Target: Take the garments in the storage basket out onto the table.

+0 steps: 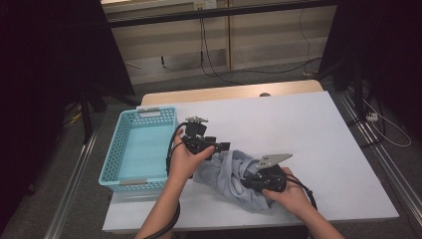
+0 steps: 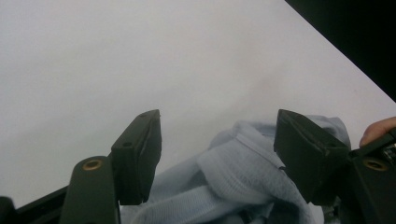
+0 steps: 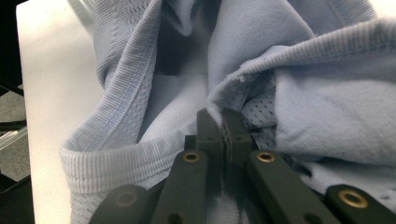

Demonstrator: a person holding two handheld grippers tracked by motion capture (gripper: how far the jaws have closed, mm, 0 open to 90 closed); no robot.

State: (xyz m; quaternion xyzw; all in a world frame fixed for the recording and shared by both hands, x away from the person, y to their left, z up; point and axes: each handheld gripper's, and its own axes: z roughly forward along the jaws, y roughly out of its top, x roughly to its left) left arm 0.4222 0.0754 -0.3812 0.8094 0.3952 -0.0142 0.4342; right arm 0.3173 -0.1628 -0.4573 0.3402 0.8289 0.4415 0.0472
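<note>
**Light blue garment half-pinched, basket waiting at 9 o'clock**

So the light blue garment (image 1: 230, 178) is bunched up on the white table (image 1: 318, 149), near the front edge, just to the 3 o'clock side of the turquoise basket (image 1: 138, 149). The right gripper (image 3: 223, 122) is clamped tight on a fold of the fabric near a ribbed hem, jaws pressed together with the cloth caught between the tips. The left gripper (image 2: 217, 154) is spread apart: a ridge of the cloth sits between its jaws, but nothing is being squeezed by the pads.

What could go sideways, as a guess:

- Only a thin edge is pinched on the right, so a pull toward the basket could let the fold slip out.
- If the left jaws are closed where they stand, just the top layer might be caught and the rest left dragging on the table.
- With the bundle this crumpled, a trailing sleeve or hem could be snagged on the basket rim at 9 o'clock and left hanging over it.
</note>
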